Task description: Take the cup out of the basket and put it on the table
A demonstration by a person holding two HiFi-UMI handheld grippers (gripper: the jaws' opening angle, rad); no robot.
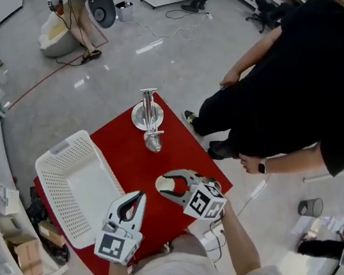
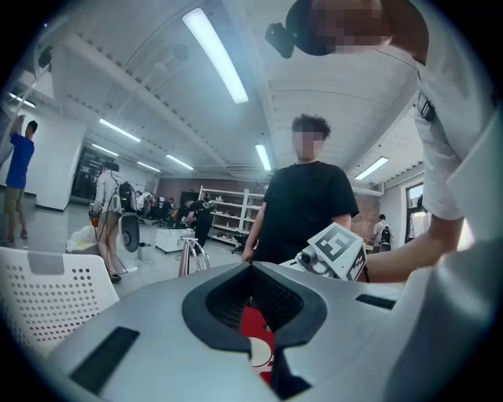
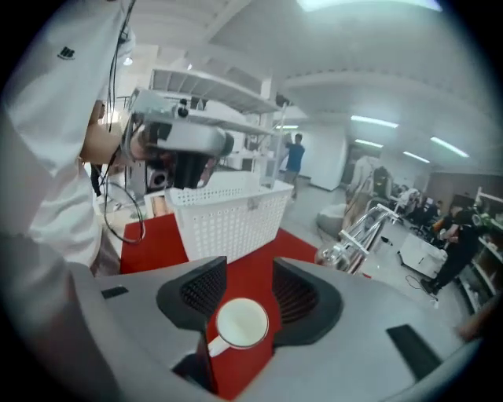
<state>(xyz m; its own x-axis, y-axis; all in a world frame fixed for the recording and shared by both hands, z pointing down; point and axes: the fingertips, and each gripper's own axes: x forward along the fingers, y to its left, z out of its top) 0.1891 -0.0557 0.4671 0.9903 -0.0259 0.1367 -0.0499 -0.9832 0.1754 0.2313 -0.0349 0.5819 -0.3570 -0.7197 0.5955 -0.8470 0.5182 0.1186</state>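
The white cup [image 1: 164, 183] stands on the red table [image 1: 129, 153], near its front edge. In the right gripper view the cup [image 3: 242, 322] shows from above, rim up, its handle toward the lower left. My right gripper [image 1: 168, 184] hovers over it with its jaws apart and the pads clear of the cup. The white basket [image 1: 63, 146] lies at the table's left and looks empty. Beside the basket's near end my left gripper [image 1: 141, 198] is shut with nothing in it.
A metal stand on a round base [image 1: 151, 120] rises at the table's far side, a shiny piece lying before it. A person in black [image 1: 295, 95] leans by the right edge. The basket [image 3: 228, 216] is left of the cup. Shelves and other people stand further off.
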